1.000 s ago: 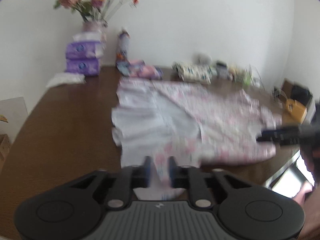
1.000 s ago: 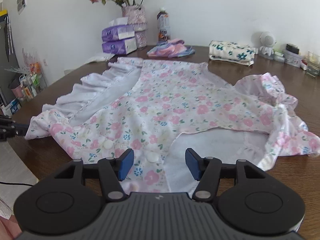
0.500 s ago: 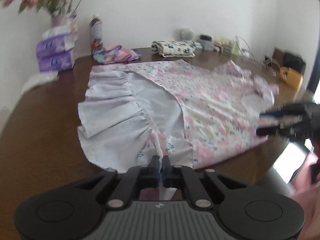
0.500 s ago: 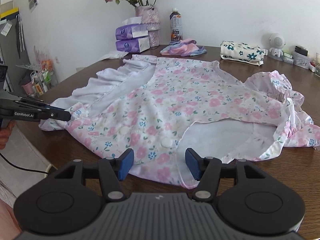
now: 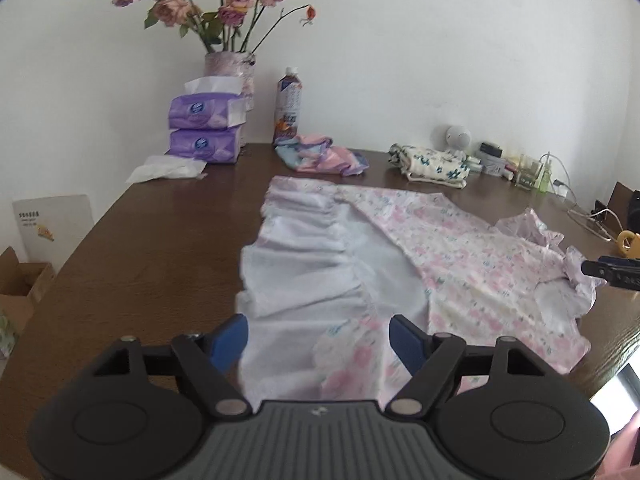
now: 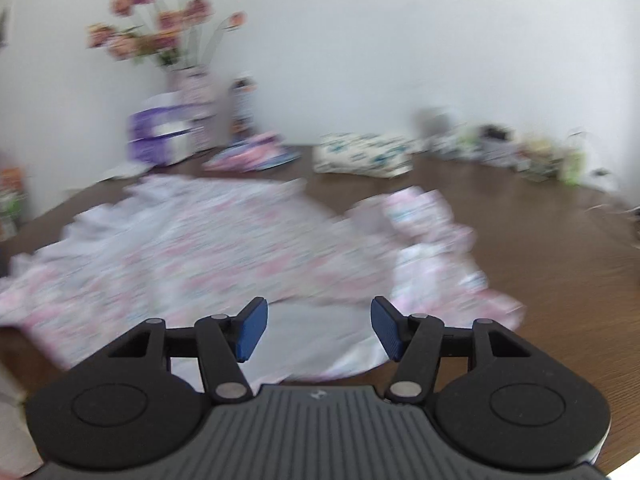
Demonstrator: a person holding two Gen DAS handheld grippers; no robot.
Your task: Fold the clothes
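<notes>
Left gripper (image 5: 318, 338) jaws opening over the dress (image 5: 460, 252) hem — nothing pinched; right gripper (image 6: 318, 328) fingers apart, empty — likely repositioning for the next fold.

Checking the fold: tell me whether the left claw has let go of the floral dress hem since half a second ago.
Yes. The left claw is opening; the pink floral cotton dress hem lies unpinched on the brown wooden table.

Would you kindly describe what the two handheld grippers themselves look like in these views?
Both the left gripper and the right gripper look alike: a matte black body with a ribbed grey centre panel bearing a small pale logo, two round black discs at the sides, black linkage arms with silver pivot pins, and blue textured finger pads.
</notes>
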